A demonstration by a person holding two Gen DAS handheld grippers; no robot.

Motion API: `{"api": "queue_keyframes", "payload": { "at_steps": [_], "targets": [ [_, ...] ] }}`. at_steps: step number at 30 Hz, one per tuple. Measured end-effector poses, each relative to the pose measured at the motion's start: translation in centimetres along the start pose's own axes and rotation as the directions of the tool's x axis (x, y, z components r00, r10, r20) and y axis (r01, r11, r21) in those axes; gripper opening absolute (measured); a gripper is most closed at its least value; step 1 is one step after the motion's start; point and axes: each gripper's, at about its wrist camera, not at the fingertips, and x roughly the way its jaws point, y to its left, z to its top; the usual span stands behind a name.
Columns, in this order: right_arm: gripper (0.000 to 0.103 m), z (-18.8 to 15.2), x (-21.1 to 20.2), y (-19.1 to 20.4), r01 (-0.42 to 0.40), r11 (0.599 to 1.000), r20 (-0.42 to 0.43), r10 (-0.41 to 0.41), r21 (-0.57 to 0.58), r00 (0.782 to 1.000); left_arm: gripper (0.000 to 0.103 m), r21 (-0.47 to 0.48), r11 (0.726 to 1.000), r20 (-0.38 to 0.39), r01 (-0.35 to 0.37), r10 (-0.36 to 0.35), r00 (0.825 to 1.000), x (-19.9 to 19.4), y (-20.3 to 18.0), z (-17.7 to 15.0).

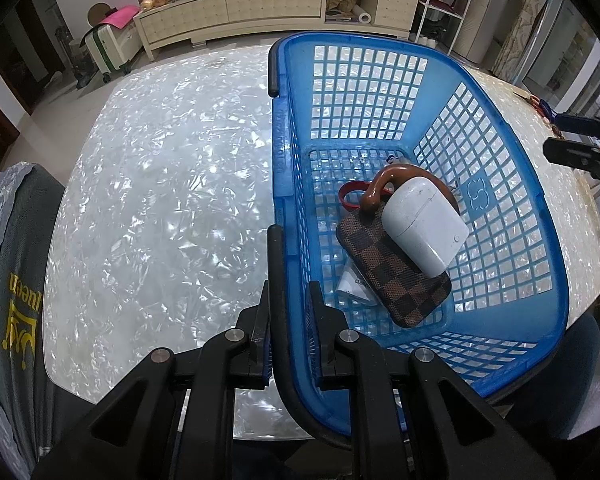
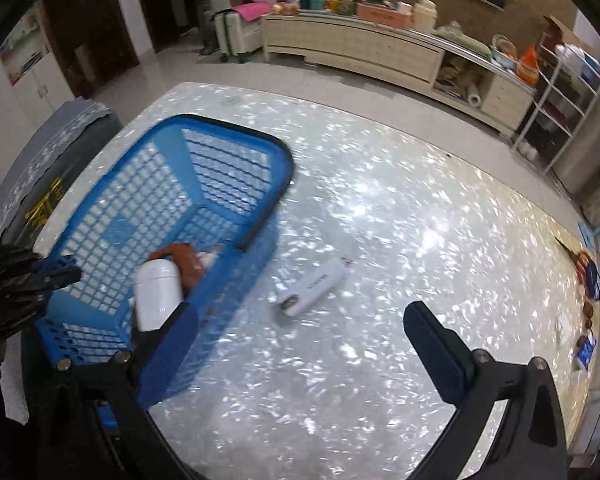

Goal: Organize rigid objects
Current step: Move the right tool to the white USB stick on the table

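My left gripper (image 1: 289, 320) is shut on the near left rim of a blue mesh basket (image 1: 512, 280), pinching it together with the folded black handle (image 1: 277, 256). In the basket lie a white earbud case (image 1: 424, 228), a brown checkered wallet (image 1: 400, 284), a brown hook (image 1: 374, 194) and a red ring (image 1: 350, 196). My right gripper (image 2: 302, 314) stands open over the table just right of the basket (image 2: 100, 236), nothing between its fingers. A white USB stick (image 2: 314, 284) lies on the table just beyond it. The right gripper (image 1: 552, 136) also shows at the left wrist view's right edge.
The pearly white table (image 2: 380, 208) spreads to the right of the basket. Scissors and small items (image 2: 588, 276) lie along its far right edge. A chair with a grey cover (image 1: 12, 260) stands at the table's left side. A long cabinet (image 2: 360, 48) lines the far wall.
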Motion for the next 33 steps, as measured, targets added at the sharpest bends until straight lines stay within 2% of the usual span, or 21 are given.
{"api": "queue_keyframes", "payload": {
  "at_steps": [10,17,21,23,33],
  "targets": [
    [0.103,-0.7,4.1,-3.5,0.027,0.995,-0.053,-0.022,0.091,0.998,0.016,0.004,1.000,-0.005,-0.006,0.006,1.000,0.1,-0.2,0.0],
    [0.103,-0.4,7.9,-4.6,0.019,0.988,-0.099,-0.004,0.151,0.995,0.016,0.006,1.000,-0.007,-0.006,0.006,1.000,0.0,-0.4,0.0],
    [0.103,-0.2,9.8,-5.0,0.056,0.984,-0.124,-0.035,0.169,0.992,0.016,0.011,1.000,-0.008,-0.003,0.003,1.000,0.0,-0.4,0.0],
    [0.103,-0.1,10.7,-5.3,0.040,0.981,-0.138,-0.014,0.189,0.990,0.016,0.013,1.000,-0.009,-0.001,0.001,1.000,0.0,-0.5,0.0],
    [0.103,1.3,14.3,-4.8,0.046,0.986,-0.180,-0.017,0.161,0.983,0.016,0.013,1.000,-0.011,0.005,-0.005,1.000,0.0,-0.3,0.1]
  ]
}}
